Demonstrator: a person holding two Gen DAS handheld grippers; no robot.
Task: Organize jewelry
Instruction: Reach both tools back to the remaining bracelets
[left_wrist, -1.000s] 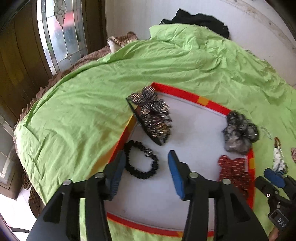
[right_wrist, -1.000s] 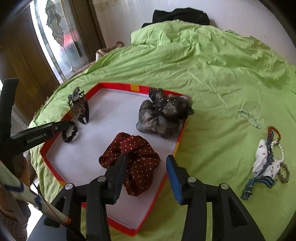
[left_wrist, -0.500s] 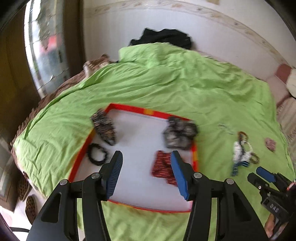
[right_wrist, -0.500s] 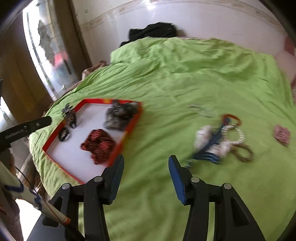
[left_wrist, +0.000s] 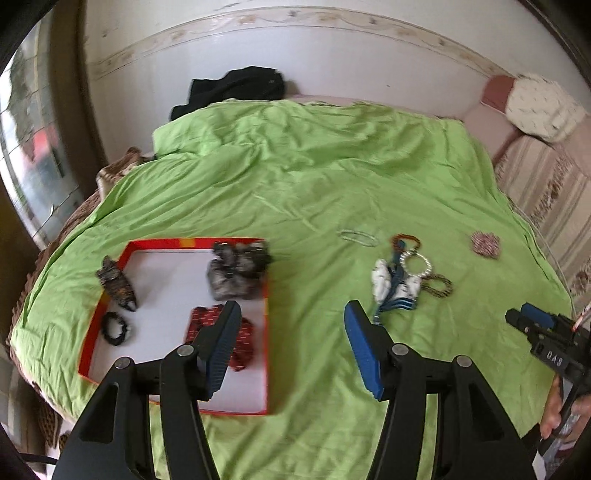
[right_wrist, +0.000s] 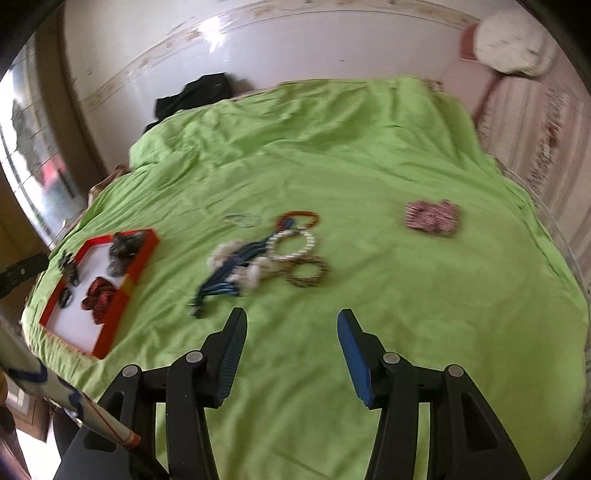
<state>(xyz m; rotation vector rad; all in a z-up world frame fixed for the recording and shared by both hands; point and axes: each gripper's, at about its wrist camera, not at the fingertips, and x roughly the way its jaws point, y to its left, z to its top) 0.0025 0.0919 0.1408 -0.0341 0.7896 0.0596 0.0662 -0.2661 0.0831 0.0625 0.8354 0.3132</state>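
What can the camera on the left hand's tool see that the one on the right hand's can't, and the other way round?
Only the left view shows the right tongs, open at its right edge. Only the right view shows a white striped pole at lower left. Both show the red-rimmed tray holding the red dotted scrunchie, and, loose on the green bedspread, the pearl bracelet and the small pink patterned piece. Left tongs hover open too.

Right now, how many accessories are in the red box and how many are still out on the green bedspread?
In the red-rimmed white tray: 4 (grey fabric scrunchie, dark red dotted scrunchie, black beaded bracelet, dark patterned hair claw).
On the green bedspread: 7 (pale bead strand, red bead loop, white pearl bracelet, brown speckled loop, white-and-blue fabric bow, pink patterned scrunchie), counting the bow as 2 tangled pieces.
Total: 11.
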